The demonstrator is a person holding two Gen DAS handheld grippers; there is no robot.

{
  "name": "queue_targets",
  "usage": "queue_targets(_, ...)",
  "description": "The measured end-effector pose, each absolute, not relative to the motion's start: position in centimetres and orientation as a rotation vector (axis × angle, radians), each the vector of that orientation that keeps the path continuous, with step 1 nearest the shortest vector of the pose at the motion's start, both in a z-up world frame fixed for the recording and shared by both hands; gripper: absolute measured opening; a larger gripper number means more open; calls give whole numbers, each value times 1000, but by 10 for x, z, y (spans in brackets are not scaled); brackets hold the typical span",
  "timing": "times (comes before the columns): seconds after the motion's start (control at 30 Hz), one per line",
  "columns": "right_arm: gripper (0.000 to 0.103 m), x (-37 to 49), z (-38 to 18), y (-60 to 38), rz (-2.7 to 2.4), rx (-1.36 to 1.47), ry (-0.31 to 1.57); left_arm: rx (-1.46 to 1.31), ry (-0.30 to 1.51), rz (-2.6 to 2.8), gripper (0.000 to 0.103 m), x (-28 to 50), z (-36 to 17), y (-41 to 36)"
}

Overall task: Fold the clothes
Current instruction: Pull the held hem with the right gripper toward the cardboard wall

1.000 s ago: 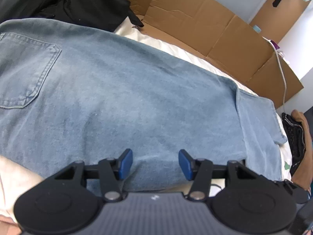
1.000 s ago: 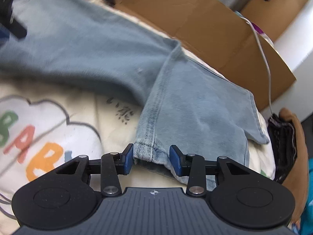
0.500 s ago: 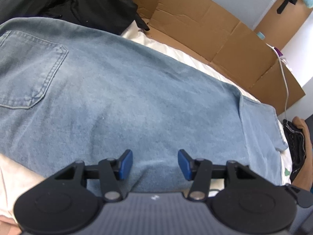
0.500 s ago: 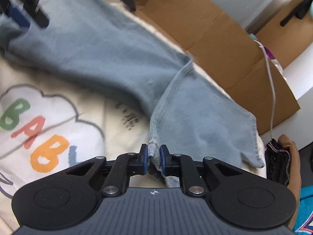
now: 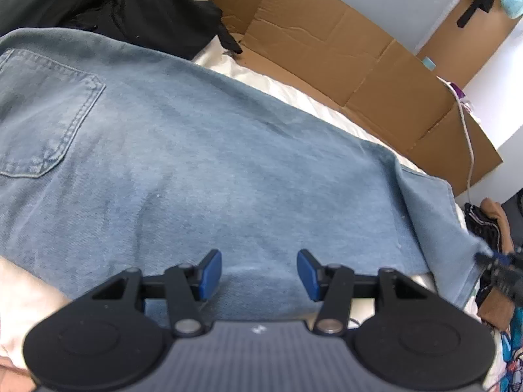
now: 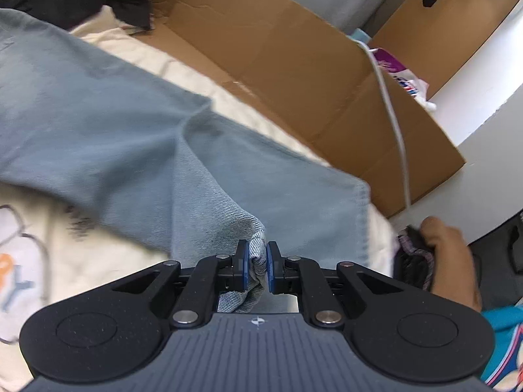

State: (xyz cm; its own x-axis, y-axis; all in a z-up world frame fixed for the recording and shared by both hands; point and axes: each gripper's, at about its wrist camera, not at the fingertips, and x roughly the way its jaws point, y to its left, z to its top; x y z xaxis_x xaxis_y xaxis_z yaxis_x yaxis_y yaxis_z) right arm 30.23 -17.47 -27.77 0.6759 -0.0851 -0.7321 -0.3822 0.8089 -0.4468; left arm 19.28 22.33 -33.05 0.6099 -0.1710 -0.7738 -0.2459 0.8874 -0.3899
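Note:
Light blue jeans [image 5: 196, 170] lie spread across a cream bedsheet, back pocket [image 5: 45, 114] at the left. My left gripper [image 5: 259, 274] hovers open just over the near edge of the denim, nothing between its blue pads. In the right wrist view, my right gripper [image 6: 258, 266] is shut on the hem corner of a jeans leg [image 6: 209, 179], and the cloth is lifted and bunched between the pads. The right gripper [image 5: 500, 261] also shows at the right edge of the left wrist view, holding that hem.
Flattened cardboard [image 5: 343, 62] stands along the far side of the bed. Dark clothes [image 5: 147, 16] are piled at the back left. A white cable [image 6: 395, 124] hangs over the cardboard. A brown and dark garment [image 6: 441, 254] lies at the right, by printed bedding [image 6: 19, 281].
My right gripper closed on the jeans leg hem and lifted it up and back over the leg. The left gripper stayed open, shifting slightly over the denim.

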Motion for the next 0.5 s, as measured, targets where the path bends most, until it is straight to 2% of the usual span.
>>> queue_targets(0.5,10,422,-280,-263,107,-535,916,-466,946,72,54,194,-332,226)
